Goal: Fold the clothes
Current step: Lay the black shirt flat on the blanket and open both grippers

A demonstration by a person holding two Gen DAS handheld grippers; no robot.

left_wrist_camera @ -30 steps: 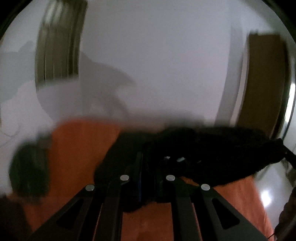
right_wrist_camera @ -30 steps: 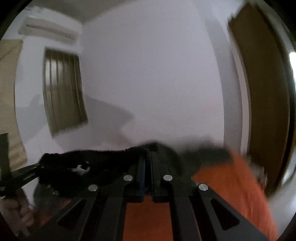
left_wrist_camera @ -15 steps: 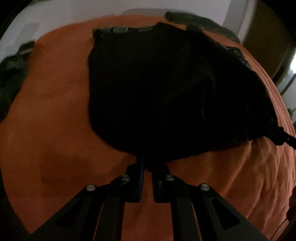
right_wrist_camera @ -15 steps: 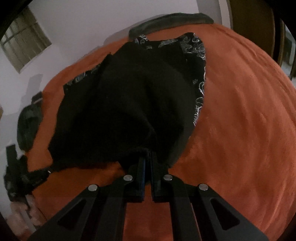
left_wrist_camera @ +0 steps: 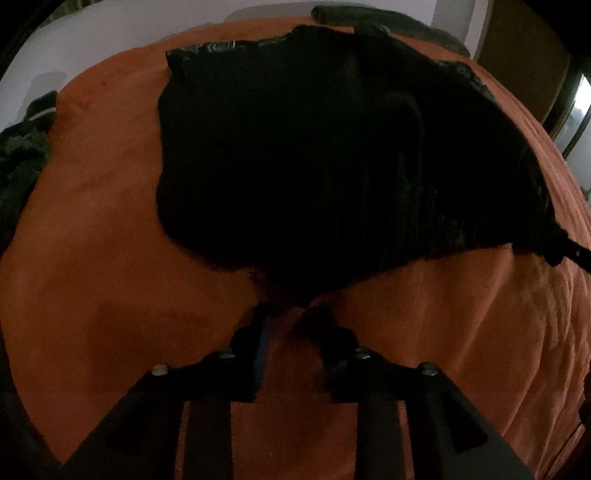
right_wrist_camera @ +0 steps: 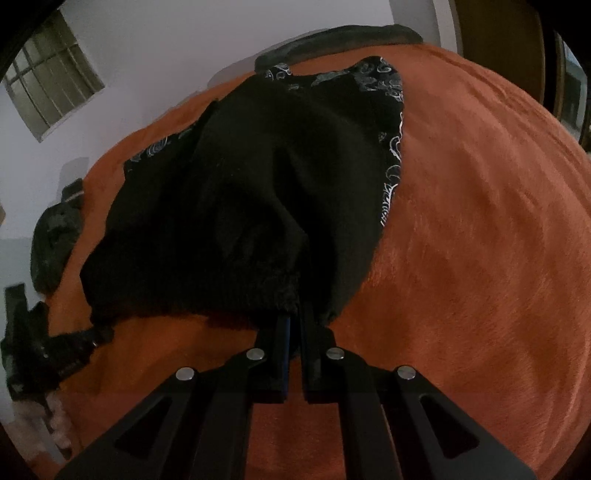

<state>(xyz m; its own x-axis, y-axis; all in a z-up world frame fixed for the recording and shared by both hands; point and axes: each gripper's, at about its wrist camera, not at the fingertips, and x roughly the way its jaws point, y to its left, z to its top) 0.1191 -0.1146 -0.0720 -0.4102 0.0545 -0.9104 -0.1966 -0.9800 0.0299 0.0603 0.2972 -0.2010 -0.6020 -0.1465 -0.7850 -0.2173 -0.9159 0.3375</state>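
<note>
A black knit garment [left_wrist_camera: 314, 166] lies spread on the orange bedspread [left_wrist_camera: 92, 258], on top of a black cloth with a white swirl print [right_wrist_camera: 391, 147]. My left gripper [left_wrist_camera: 286, 314] is at the garment's near left corner. Its jaws are opening: orange blanket shows between them, the corner ends just at the tips, and the pads do not press on it. My right gripper [right_wrist_camera: 295, 315] is shut on the near right corner of the black garment [right_wrist_camera: 240, 206], low over the bedspread [right_wrist_camera: 480, 221]. The left gripper [right_wrist_camera: 48, 350] also shows at the right wrist view's left edge.
A heap of dark clothes [left_wrist_camera: 18, 166] lies at the bed's left edge. A long dark item [right_wrist_camera: 340, 40] rests along the far edge by the white wall. A wooden door [right_wrist_camera: 498, 26] stands at the far right, a window [right_wrist_camera: 51, 77] at the far left.
Both grippers came down from mid-air, where the garment hung between them, and it now lies flat on the bed. The left jaws have parted off the corner; the right stays shut.
</note>
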